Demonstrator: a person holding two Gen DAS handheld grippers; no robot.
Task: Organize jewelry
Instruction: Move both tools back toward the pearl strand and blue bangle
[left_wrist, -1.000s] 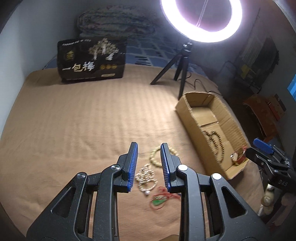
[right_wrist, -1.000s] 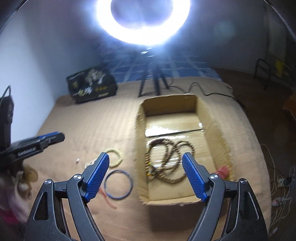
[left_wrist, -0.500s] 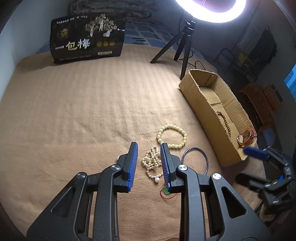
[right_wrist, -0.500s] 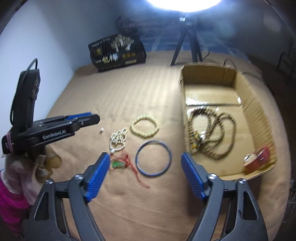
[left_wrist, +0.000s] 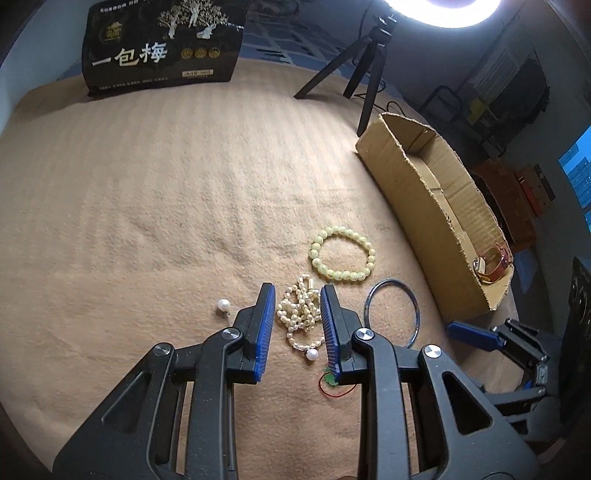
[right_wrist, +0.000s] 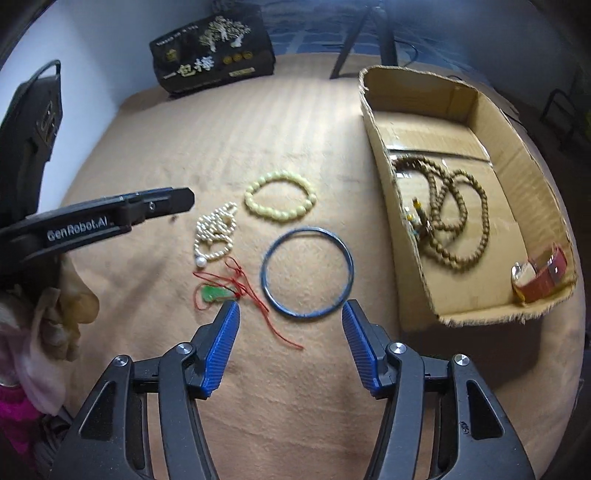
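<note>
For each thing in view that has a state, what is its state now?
left gripper: open, above pearl necklace
right gripper: open, jaws just closing, nothing between
blue bangle: flat on the cloth
cardboard box: open-topped, holds brown bead strand
yellow bead bracelet: outside the box

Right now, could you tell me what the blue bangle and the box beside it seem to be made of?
Blue bangle: a thin rigid ring with a dull sheen, probably metal or glass; the look leaves it open. Box: plain brown corrugated cardboard, matte, with ragged, torn edges.
</note>
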